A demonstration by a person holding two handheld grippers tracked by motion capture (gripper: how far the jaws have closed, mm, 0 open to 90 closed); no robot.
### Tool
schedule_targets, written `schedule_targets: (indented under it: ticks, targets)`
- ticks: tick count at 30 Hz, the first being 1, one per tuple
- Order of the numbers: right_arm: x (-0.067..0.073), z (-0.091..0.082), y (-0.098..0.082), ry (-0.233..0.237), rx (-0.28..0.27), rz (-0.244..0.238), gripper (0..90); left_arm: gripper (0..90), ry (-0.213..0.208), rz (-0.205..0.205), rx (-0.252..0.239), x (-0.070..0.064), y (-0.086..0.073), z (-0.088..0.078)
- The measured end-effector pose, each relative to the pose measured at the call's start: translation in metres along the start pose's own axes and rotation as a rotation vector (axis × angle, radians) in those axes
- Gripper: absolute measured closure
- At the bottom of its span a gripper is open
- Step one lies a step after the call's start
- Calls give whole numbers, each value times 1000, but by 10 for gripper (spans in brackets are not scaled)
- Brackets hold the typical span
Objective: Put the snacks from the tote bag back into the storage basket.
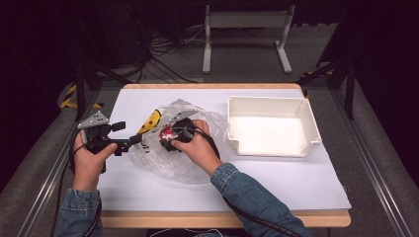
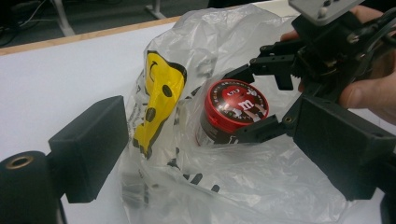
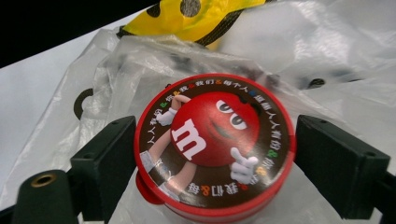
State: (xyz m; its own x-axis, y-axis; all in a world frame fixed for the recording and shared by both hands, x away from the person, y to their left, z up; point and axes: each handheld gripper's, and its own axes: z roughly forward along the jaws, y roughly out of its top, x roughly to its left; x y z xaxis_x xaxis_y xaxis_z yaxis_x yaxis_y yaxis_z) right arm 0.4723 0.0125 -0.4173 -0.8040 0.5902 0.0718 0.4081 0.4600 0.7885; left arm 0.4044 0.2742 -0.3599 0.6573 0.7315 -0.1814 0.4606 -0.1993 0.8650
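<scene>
- A round red tin (image 3: 215,147) with a cartoon candy figure on its lid is sitting inside a clear plastic bag (image 1: 197,165), near the middle of the white table (image 1: 306,182).
- The right gripper (image 1: 168,138) is reaching into the bag, its two jaws standing on either side of the tin; in the right gripper view the left jaw is touching the tin's rim or is just beside it, while a narrow gap is showing at the right jaw.
- The jaws are standing wide, and I cannot tell that they are pressing on the tin.
- The right hand (image 1: 197,145) is resting on the bag from above as it holds the gripper.
- The left gripper (image 1: 136,139) is lying level at the bag's left edge, its jaws apart in the left gripper view, with crumpled plastic between them but not clearly pinched.
- The bag is showing a yellow smiling-face print (image 2: 161,100) just beside the tin.
- A white tray (image 1: 271,106) is standing to the right of the bag, apart from it.
</scene>
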Motion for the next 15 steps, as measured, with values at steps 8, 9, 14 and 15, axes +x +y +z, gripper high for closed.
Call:
schedule_targets:
  ticks: [8, 9, 14, 15]
  targets:
    - [2, 10, -4, -24, 3, -9, 176, 112, -9, -2, 6, 0, -1, 3]
    - [1, 10, -5, -23, 1, -13, 189, 112, -10, -7, 6, 0, -1, 3]
    - [4, 8, -4, -25, 3, -39, 237, 112, -10, -10, 7, 0, -1, 4]
    - [5, 8, -4, -26, 2, -41, 238, 112, -11, -10, 7, 0, -1, 4]
